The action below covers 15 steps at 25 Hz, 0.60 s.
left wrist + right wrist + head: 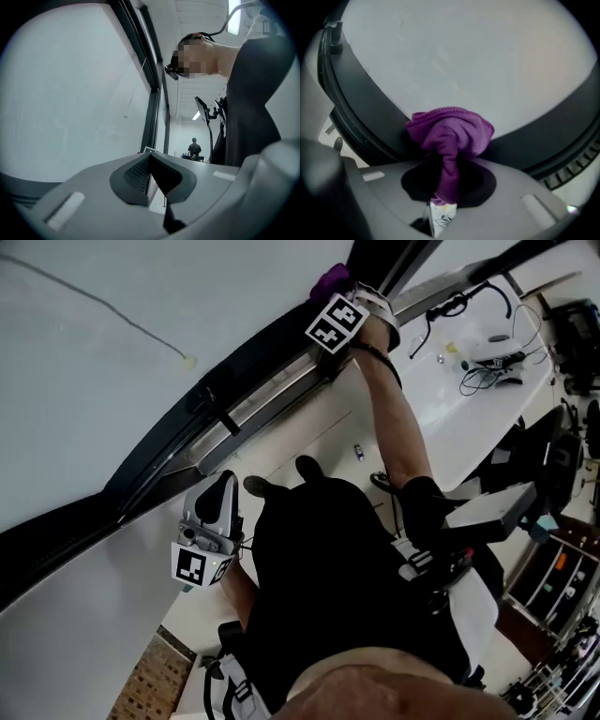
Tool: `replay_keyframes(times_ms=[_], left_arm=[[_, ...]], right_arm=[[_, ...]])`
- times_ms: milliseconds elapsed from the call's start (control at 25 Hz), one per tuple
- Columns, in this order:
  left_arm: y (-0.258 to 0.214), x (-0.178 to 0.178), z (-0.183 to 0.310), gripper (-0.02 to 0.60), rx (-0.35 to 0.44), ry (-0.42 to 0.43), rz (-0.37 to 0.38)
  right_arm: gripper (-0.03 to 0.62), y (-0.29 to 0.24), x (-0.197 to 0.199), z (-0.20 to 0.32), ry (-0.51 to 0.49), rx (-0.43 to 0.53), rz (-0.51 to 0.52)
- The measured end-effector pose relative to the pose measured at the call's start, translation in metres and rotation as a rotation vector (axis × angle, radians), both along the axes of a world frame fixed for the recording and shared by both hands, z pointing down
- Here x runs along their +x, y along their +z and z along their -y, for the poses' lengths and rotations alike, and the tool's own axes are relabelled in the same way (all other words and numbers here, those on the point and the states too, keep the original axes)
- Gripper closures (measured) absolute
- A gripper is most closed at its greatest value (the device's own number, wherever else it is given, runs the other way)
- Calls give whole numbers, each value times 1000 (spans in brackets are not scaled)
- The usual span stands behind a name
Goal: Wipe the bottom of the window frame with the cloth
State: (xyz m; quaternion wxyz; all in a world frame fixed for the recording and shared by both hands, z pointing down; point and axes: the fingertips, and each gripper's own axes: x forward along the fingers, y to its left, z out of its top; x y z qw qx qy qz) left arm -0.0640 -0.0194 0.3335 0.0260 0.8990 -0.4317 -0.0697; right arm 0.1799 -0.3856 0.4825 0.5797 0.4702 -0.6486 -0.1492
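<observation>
A purple cloth (451,133) is bunched between the jaws of my right gripper (447,178), which is shut on it. The cloth's front presses against the dark bottom rail of the window frame (370,110), right below the pale glass. From the head view, the right gripper (349,298) is stretched out to the frame (253,357) with the cloth (330,279) peeking past its marker cube. My left gripper (217,507) hangs back near the body, below the frame; its jaws are shut with nothing between them (151,161).
A white sill (309,442) runs under the frame, with a small item on it. A white desk (487,381) with cables and tools lies to the right. A blind cord (112,315) hangs across the glass. Another person (193,147) stands far off down the room.
</observation>
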Motion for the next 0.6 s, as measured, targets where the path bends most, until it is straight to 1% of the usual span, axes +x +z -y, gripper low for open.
replay_keyframes(times_ms=[80,120,160,200,240,280,320,360,400,480,560,600], left_arm=[[1,-5,0,580,-5,-3,1],[2,-8,0,580,-8,-8,-1],[4,-11,2,580,-10,-14,-4],[5,-13,3,580,-10,-18,-8],[5,-14,4,580,-8,-20,-12],[5,-13,4,580,-5,-20,-13],[4,-12,4,580,-1,-17,-13],[2,-11,3,580,3,-14,-12],[1,-10,2,580,6,-12,-11],[2,-11,1,580,7,-16,-12],[6,-15,0,580,-2,-32,-16],[8,-17,-1,580,-8,-42,-19]], right_arm=[[525,-18,6,-22,8,51,15],[525,-32,-5,-39,-22,80,63],[525,-47,-29,-58,-85,91,160],[525,-62,-62,-80,-179,76,299],[525,-74,-100,-102,-283,36,452],[525,-80,-137,-123,-381,-16,581],[525,-81,-167,-141,-460,-63,652],[525,-77,-191,-153,-515,-95,659],[525,-69,-210,-162,-550,-115,624],[525,-42,-239,-167,-581,-144,510],[525,-11,-254,-159,-590,-143,363],[526,-3,-257,-156,-597,-132,323]])
